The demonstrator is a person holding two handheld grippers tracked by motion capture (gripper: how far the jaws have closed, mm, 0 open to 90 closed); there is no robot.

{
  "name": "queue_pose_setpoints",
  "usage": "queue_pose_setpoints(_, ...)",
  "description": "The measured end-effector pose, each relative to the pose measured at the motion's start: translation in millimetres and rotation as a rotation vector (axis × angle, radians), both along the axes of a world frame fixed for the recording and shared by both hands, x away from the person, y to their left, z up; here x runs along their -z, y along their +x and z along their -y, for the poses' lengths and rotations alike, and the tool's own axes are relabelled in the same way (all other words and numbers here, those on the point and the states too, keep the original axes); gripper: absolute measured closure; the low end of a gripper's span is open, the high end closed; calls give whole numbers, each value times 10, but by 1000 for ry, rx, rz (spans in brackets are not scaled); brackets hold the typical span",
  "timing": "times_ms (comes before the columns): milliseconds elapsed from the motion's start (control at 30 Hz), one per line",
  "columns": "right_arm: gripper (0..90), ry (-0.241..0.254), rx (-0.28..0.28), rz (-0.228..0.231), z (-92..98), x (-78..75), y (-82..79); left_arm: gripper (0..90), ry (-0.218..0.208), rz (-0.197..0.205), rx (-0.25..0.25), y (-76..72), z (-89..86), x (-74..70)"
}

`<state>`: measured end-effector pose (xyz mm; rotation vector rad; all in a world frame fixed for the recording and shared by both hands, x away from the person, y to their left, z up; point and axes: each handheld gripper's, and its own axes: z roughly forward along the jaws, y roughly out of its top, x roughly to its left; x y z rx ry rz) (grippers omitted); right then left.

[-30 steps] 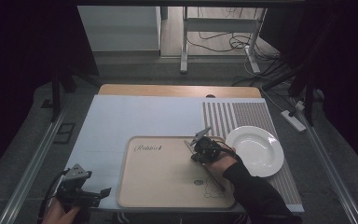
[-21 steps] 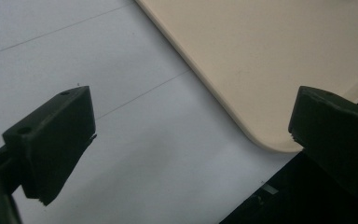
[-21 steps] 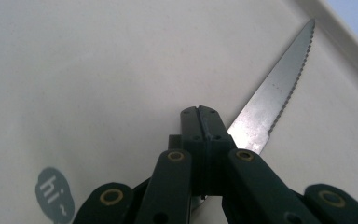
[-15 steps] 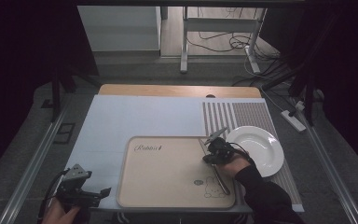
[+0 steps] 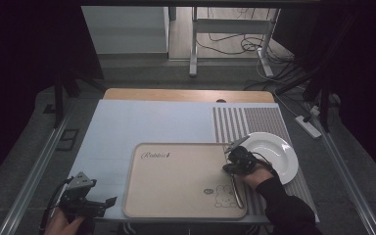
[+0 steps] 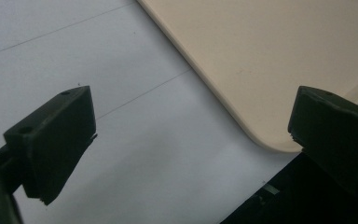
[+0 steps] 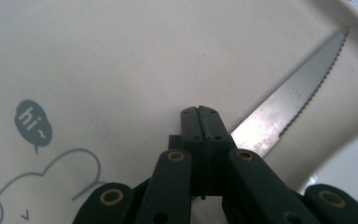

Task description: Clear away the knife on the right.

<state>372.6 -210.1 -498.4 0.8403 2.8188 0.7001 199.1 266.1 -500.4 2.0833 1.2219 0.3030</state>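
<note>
A beige tray [image 5: 176, 178] with a rabbit drawing lies at the front middle of the table. Along its right edge lies a serrated table knife [image 5: 236, 190]. My right gripper [image 5: 229, 168] hovers at the knife's far end, beside a white plate [image 5: 276, 152]. In the right gripper view the right gripper [image 7: 200, 112] has its jaws pressed together, and the knife [image 7: 284, 107] blade runs out from under them toward the tray [image 7: 121, 56] rim. My left gripper [image 5: 105, 203] rests open at the front left table edge. The left gripper [image 6: 191, 126] faces the tray [image 6: 270, 60] corner with nothing between its jaws.
A pale blue mat [image 5: 142, 122] covers most of the table. A striped placemat [image 5: 245, 122] lies under the plate at the right. Beyond the table stand a table leg and floor cables [image 5: 225, 46]. The table's front edge is right below the left gripper.
My right gripper has moved rightward across the tray, from its middle right toward the plate. The left gripper has stayed where it was.
</note>
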Motion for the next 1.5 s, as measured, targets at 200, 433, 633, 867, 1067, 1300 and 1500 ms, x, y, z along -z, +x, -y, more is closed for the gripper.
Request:
queue_pose_setpoints(200, 900, 1, 27, 6, 111, -4, -19, 19, -3, 0, 1, 1, -2, 0)
queue_pose_setpoints(433, 892, 3, 30, 6, 120, -5, -35, 18, -2, 0, 1, 1, -2, 0)
queue_pose_setpoints(633, 841, 37, 61, -18, 107, -31, -30, 18, -3, -1, 1, 2, -2, 0)
queue_pose_setpoints(867, 717, 81, 60, -1, 51, -85, -70, 18, -15, -4, -2, 5, -14, 2)
queue_pose_setpoints(1067, 634, 131, 84, 24, 48, -156, -101, 21, -17, -1, 8, 2, -15, 0)
queue_pose_setpoints(1300, 502, 165, 103, 41, 82, -222, -144, 22, -32, 3, 6, -1, -30, -3)
queue_pose_setpoints(1500, 376, 193, 143, 44, 124, -252, -175, 20, -40, 5, 1, -4, -40, -5)
